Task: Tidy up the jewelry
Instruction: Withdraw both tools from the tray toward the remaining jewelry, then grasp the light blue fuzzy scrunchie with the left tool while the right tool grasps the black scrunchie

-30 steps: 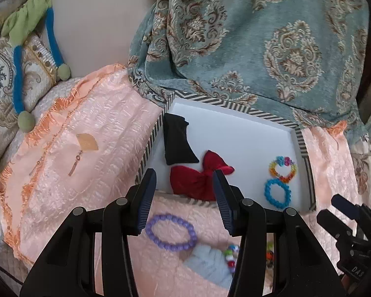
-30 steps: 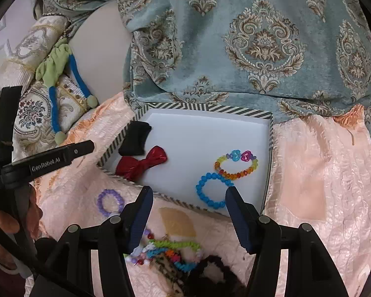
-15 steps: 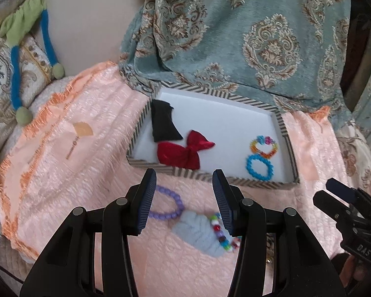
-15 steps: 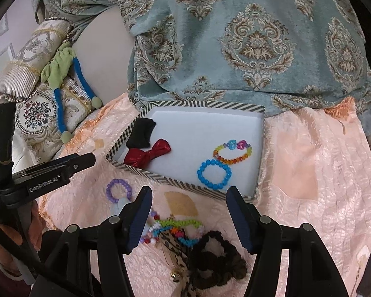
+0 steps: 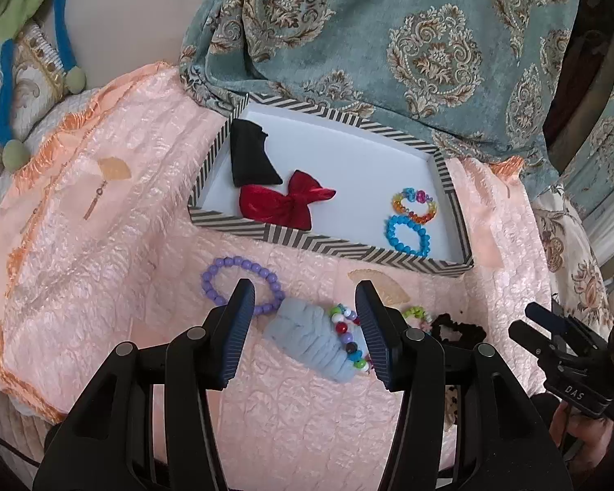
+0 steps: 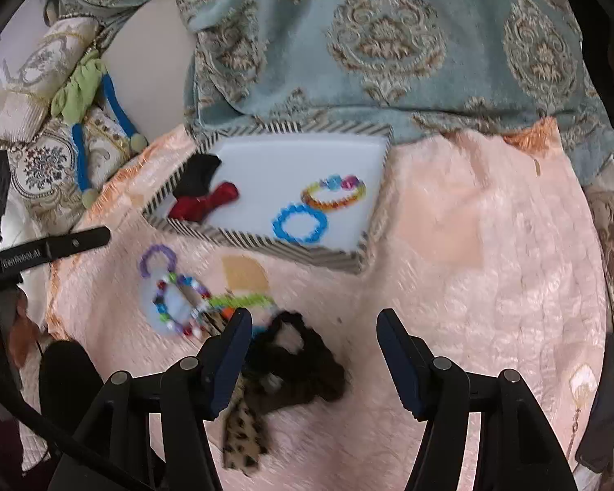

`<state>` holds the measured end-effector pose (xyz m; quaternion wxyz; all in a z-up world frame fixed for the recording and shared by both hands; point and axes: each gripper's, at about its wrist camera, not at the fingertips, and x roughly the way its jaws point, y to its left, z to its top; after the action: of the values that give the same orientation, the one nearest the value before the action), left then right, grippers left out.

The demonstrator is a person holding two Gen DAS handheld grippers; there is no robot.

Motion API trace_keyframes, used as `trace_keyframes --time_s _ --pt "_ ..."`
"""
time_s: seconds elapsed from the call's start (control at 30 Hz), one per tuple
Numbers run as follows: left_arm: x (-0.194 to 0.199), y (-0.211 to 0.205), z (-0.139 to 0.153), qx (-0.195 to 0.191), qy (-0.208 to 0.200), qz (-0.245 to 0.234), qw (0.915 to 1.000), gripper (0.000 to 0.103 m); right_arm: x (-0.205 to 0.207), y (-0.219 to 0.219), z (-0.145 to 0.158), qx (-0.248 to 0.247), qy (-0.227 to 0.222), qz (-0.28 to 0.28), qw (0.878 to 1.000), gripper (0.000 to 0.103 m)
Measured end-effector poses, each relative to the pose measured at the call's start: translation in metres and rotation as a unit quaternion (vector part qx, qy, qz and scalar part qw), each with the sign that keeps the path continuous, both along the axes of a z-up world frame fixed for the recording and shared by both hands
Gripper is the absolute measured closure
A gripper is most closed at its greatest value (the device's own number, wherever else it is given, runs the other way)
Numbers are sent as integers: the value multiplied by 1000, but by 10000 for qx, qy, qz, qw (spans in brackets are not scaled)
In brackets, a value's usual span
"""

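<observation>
Both tongs spread, left tongs (image 5: 305, 323) over fluffy blue scrunchie (image 5: 313, 341), right tongs (image 6: 313, 347) above quilted peach cloth (image 6: 470, 286)

A black-and-white chevron-striped tray (image 5: 319, 243) with a white floor holds a black pouch (image 5: 247, 157), a shiny red bow (image 5: 284, 202), a rainbow bracelet (image 5: 413, 204) and, at its five o'clock, a bright blue one (image 5: 407, 235). On the peach quilted cloth (image 5: 102, 262) lie a purple bead bracelet (image 5: 225, 276), a pale blue scrunchie (image 5: 315, 341) ringed by multicoloured beads (image 5: 348, 341), a black scrunchie (image 6: 303, 364) and a leopard-print one (image 6: 243, 435). At twelve o'clock hangs teal fabric (image 5: 389, 32) with tan damask medallions.
</observation>
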<state>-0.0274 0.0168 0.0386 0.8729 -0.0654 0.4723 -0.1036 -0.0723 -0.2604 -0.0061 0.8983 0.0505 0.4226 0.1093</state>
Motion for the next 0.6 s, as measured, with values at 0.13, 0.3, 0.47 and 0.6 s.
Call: trace_keyframes --time_s 0.13,0.3,0.47,0.6 --pt "3 -3 -8 18 158 -53 9999 52 0 -4 -16 40 226 35 9997 45" --pt "6 -9 -16 89 275 -109 9995 52 3 -1 -30 349 400 123 9985 45" --pt "8 -14 -17 103 304 -140 9994 52 17 12 -46 150 638 324 9973 82" --pt "10 -11 -17 171 270 -121 9994 52 12 6 -37 231 353 309 9986 92"
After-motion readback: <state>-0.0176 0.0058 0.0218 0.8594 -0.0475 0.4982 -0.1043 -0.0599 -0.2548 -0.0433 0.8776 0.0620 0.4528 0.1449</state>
